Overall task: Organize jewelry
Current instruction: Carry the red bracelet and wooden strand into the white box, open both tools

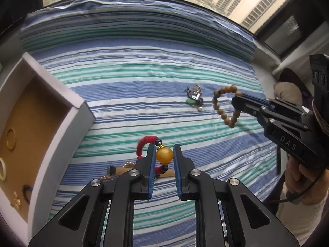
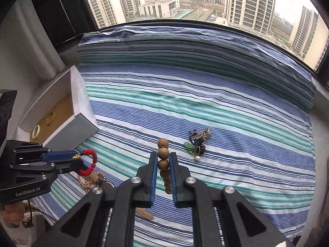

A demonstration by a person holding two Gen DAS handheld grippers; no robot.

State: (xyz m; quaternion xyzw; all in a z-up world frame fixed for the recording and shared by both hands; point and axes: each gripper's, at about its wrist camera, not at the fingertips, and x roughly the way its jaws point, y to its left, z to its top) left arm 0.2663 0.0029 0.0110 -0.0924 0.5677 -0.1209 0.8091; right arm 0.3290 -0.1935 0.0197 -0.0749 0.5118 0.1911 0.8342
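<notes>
Carrying both bracelets to the box (image 1: 81,106) is the step now, I think. The left claw (image 1: 163,153) is partly closed on the big yellow bead (image 1: 163,155) of the red bracelet (image 1: 144,143), which hangs in the air above the striped cloth (image 1: 144,82). The right claw (image 2: 163,160) is closed tight on the brown bracelet (image 2: 163,160), also lifted off the cloth. The box sits at the left side, open on top, with a gold ring (image 1: 10,139) and a white ring (image 1: 2,168) lying inside. To do it well, go slowly so the round bead does not slip out. Take the left claw over the box first, go low, then let go. Keep the right claw back so the two do not bump. A tangled pile (image 2: 197,142) waits on the cloth, and a gold chain (image 2: 90,182) lies near the box.
</notes>
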